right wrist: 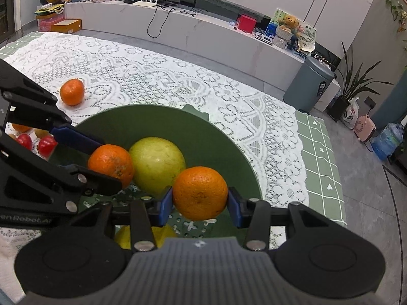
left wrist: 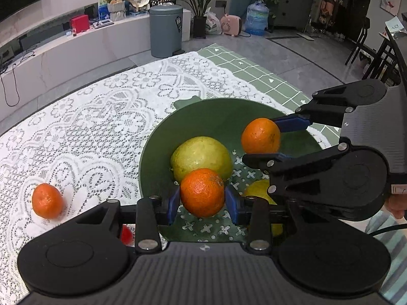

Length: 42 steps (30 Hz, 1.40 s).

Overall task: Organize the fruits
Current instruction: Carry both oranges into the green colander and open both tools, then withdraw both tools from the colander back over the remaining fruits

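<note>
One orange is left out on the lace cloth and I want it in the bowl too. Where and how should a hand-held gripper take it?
The loose orange sits alone on the lace tablecloth, clear of the green bowl. It is round with a slightly flattened top, so come down from above and close the fingers across its widest middle, on opposite sides. Nothing nearby seems to block that approach.

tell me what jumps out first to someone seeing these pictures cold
Two oranges stand out, one clamped in the left gripper and one in the right gripper, both over the green bowl. A big yellow-green fruit sits in the bowl, and a lone orange lies on the lace tablecloth.
</note>
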Available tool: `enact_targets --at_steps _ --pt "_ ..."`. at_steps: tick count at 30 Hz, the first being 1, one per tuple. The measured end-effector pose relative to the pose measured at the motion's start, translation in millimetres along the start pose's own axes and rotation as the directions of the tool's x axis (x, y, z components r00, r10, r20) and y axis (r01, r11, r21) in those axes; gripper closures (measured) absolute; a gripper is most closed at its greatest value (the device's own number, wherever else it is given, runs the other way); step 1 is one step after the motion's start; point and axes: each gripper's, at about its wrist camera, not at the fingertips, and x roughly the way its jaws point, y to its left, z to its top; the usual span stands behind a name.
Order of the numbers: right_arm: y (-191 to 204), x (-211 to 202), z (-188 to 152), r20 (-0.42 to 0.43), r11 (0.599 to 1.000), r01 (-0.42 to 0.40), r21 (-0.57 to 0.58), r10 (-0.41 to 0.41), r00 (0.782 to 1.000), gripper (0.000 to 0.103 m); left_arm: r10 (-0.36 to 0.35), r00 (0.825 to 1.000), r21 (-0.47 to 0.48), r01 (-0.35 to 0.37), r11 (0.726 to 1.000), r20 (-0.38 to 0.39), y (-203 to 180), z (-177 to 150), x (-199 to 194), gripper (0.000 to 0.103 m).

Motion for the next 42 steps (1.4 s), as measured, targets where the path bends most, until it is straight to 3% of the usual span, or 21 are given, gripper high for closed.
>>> enact_targets --at_steps 11,22,27,35,42 --pt "3.2 24.9 -6.5 -0.055 1.000 -0.005 -0.006 0.005 0.998 0.060 -0.021 1.000 0.030 0.022 0.999 -0.020 -0.6 -3.1 4.5 0.059" --pt "4.9 20.6 -6.6 -0.051 1.000 0.006 -0.016 -0.006 0.999 0.059 -0.005 0.998 0.020 0.006 1.000 -0.060 -5.0 -0.3 6.2 0.059" --pt "5.5 15.4 -5.5 -0.053 0.999 0.011 -0.031 -0.012 0.999 0.058 -0.001 0.998 0.011 0.001 1.000 -0.067 -4.4 0.1 4.2 0.054" --pt "6.0 -4.3 -3.9 -0.033 0.999 0.036 -0.025 -0.037 0.999 0.031 -0.007 0.999 -0.023 0.007 1.000 -0.041 -2.1 -1.5 -12.8 0.042" --pt "17.2 -33.4 -3.5 0.013 0.998 0.068 -0.008 -0.068 0.998 0.020 -0.009 1.000 -0.051 0.010 0.999 0.017 -1.0 -11.9 -39.5 0.035"
